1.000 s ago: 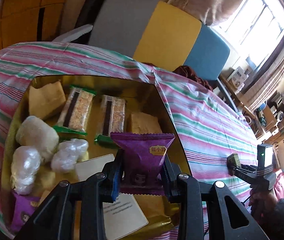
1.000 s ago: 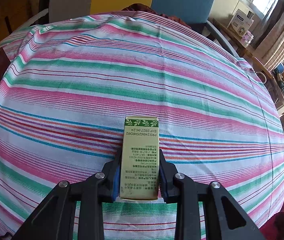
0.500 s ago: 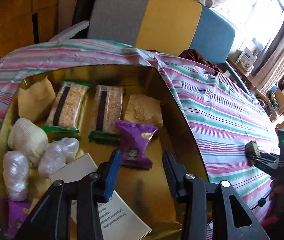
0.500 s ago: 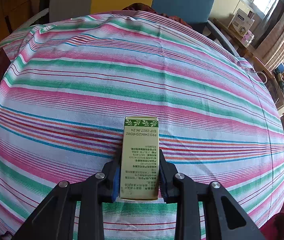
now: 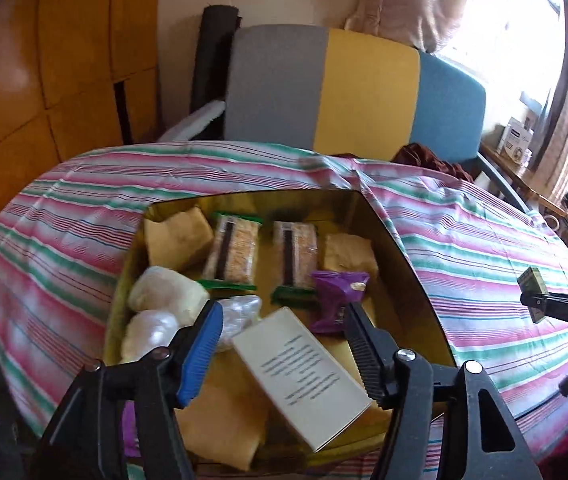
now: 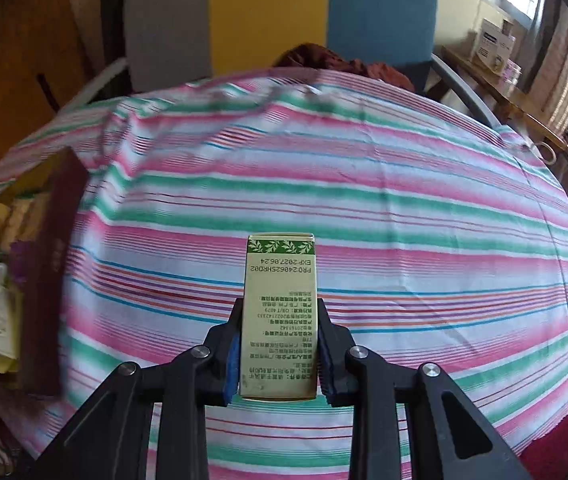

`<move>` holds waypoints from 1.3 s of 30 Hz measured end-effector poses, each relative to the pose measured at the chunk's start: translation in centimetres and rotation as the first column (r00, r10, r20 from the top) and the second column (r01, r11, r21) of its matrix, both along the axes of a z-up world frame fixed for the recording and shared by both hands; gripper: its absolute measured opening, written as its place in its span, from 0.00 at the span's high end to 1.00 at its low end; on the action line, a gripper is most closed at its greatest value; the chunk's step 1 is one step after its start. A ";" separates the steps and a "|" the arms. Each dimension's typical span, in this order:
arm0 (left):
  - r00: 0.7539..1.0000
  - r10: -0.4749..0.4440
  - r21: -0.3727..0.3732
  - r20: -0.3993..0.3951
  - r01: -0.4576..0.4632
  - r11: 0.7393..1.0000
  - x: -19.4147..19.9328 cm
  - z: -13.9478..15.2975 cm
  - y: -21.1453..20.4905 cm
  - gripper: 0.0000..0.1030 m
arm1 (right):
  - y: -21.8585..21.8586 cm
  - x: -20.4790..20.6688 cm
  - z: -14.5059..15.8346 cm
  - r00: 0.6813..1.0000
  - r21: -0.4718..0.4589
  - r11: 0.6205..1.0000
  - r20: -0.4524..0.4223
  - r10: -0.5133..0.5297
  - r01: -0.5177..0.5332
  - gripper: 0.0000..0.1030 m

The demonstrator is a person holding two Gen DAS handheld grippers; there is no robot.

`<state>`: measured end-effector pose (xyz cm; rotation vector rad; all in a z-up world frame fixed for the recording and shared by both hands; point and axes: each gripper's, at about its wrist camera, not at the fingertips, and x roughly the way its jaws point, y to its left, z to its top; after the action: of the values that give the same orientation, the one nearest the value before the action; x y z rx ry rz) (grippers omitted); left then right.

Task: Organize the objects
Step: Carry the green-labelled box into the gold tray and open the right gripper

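Observation:
A gold box (image 5: 415,280) sits on the striped tablecloth and holds snacks: a purple packet (image 5: 337,298), two cereal bars (image 5: 234,256), tan wrapped cakes (image 5: 174,236), white wrapped lumps (image 5: 164,294) and a white carton (image 5: 303,372). My left gripper (image 5: 284,342) is open and empty above the box's near part. My right gripper (image 6: 280,352) is shut on a green and cream carton (image 6: 280,312), held above the cloth; it also shows at the right edge of the left wrist view (image 5: 533,292). The gold box shows at the left in the right wrist view (image 6: 44,264).
The striped tablecloth (image 6: 363,200) covers the table. A grey, yellow and blue chair back (image 5: 343,92) stands behind the table with a dark red cloth (image 6: 343,66) on its seat. Shelves with boxes (image 6: 495,46) stand at the far right by the window.
My left gripper let go of the purple packet, which now lies in the box, and pulled back and up, open. My right gripper lifted and tilted with the carton still held.

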<state>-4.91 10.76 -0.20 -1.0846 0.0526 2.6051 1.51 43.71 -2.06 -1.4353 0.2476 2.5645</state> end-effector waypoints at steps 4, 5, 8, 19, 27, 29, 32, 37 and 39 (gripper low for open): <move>0.999 0.042 -0.002 -0.033 -0.042 0.999 0.6 0.8 -1.6 0.29 | -7.4 -1.0 2.6 0.985 -0.037 0.987 -0.074 0.155 -0.158 0.71; 0.998 0.051 -0.004 -0.041 -0.051 0.999 0.8 1.0 -1.9 0.28 | -9.1 -1.3 2.8 0.979 -0.046 0.981 -0.079 0.187 -0.191 0.71; 0.995 0.074 -0.011 -0.062 -0.075 0.997 1.3 1.3 -2.8 0.22 | -13.5 -2.2 2.6 0.964 -0.065 0.964 -0.076 0.254 -0.259 0.71; 0.987 0.154 0.004 -0.047 -0.154 0.988 1.5 0.6 -5.5 0.04 | -18.6 -4.4 -0.5 0.963 -0.018 0.963 0.015 0.270 -0.270 0.66; 0.982 0.184 0.014 -0.051 -0.184 0.983 1.8 0.4 -6.5 0.00 | -19.0 -3.7 -0.9 0.971 0.005 0.971 -0.015 0.239 -0.239 0.60; 0.978 0.204 0.003 -0.053 -0.204 0.979 1.8 0.4 -6.7 0.00 | -18.8 -3.2 -0.6 0.975 0.009 0.976 -0.042 0.219 -0.219 0.60; 0.972 0.226 -0.023 -0.067 -0.228 0.973 1.9 0.4 -6.7 0.00 | -18.3 -2.1 0.0 0.980 0.025 0.985 -0.097 0.171 -0.169 0.60; 0.971 0.226 0.013 -0.083 -0.226 0.974 2.9 0.7 -7.2 0.00 | -17.8 0.0 1.6 0.974 0.060 0.993 -0.194 0.115 -0.106 0.60; 0.970 0.224 0.018 -0.094 -0.224 0.975 3.4 0.9 -7.3 0.00 | -17.9 0.7 2.3 0.968 0.079 0.992 -0.225 0.112 -0.097 0.59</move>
<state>-1.53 3.46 0.66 -1.0162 -0.0613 2.8547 2.17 25.79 0.20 -1.1572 0.1188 2.7967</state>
